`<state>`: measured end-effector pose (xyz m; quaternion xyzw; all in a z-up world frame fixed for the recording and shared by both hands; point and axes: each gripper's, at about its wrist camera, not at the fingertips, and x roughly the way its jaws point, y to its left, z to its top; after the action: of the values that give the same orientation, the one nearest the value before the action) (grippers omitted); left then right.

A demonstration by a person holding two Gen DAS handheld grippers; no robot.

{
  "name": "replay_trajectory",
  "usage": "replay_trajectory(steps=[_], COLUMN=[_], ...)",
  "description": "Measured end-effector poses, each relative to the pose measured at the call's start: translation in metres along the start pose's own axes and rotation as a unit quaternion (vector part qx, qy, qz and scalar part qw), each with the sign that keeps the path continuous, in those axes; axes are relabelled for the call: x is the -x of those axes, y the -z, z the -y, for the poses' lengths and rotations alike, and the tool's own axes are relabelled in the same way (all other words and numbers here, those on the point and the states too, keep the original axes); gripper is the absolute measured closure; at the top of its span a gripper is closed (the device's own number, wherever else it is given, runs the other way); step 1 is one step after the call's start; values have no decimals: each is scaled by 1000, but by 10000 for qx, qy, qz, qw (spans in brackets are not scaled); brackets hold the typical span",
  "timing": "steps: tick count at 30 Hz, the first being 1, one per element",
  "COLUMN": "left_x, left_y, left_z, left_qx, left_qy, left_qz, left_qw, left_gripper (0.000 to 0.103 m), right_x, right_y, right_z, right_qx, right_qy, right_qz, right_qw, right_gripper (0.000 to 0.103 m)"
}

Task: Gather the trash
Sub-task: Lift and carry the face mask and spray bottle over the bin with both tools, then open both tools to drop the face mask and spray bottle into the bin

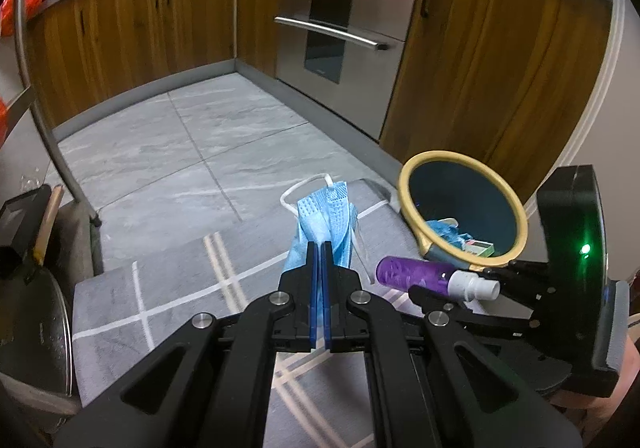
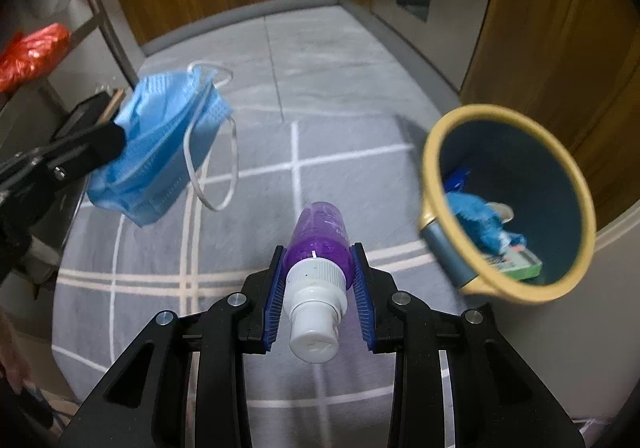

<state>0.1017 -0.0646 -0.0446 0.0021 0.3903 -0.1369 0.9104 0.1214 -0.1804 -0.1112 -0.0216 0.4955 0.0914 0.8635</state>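
Note:
My left gripper (image 1: 321,246) is shut on a blue face mask (image 1: 326,220) and holds it above the grey rug; it hangs with its white ear loops loose, also in the right wrist view (image 2: 160,144). My right gripper (image 2: 319,248) is shut on a purple bottle (image 2: 320,232) with a white cap, which also shows in the left wrist view (image 1: 416,273). A dark blue trash bin with a yellow rim (image 2: 430,152) stands to the right and holds blue scraps and a small box; it appears in the left wrist view too (image 1: 404,176).
A grey rug with white lines (image 1: 180,288) covers the tiled floor (image 1: 160,152). Wooden cabinets (image 1: 480,48) and a steel oven (image 1: 340,28) stand behind. A metal rack leg (image 1: 52,136) and a pan lid (image 1: 36,328) are at the left.

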Motion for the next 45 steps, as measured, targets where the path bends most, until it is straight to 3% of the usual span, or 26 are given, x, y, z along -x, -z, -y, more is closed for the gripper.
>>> replay_trajectory(steps=[14,20,26,30,42,45], left_x=[-31,-49,-91,-122,-165,-167], left_y=[-34,-53,-60,-52,-36,-36], left_z=[67,99,126,143,165,163], left_qx=[-195,-525,-695,-877,-1204,-1169], left_qy=[500,712,979,1100,1173,1137], left_qz=[39,66,-169,-412,-731,-766], left_qw=[9986,9961,9926,9892,9831,9836], left_gripper=[101,101,102,102,101,94], right_x=[21,33,26,3,-24,-23], right_y=[-16,-37,-48,-44,-47,-46], right_z=[78,123,174,197,216,218], right_qx=[-730,-883,-1052,-1490,-1709,-1742], right_qy=[87,175,485,326,341,312], right_qz=[202,210,257,18,-189,-166], right_qw=[9971,9957,9929,9883,9845,9841], right_gripper=[70,70,70,70,69,69])
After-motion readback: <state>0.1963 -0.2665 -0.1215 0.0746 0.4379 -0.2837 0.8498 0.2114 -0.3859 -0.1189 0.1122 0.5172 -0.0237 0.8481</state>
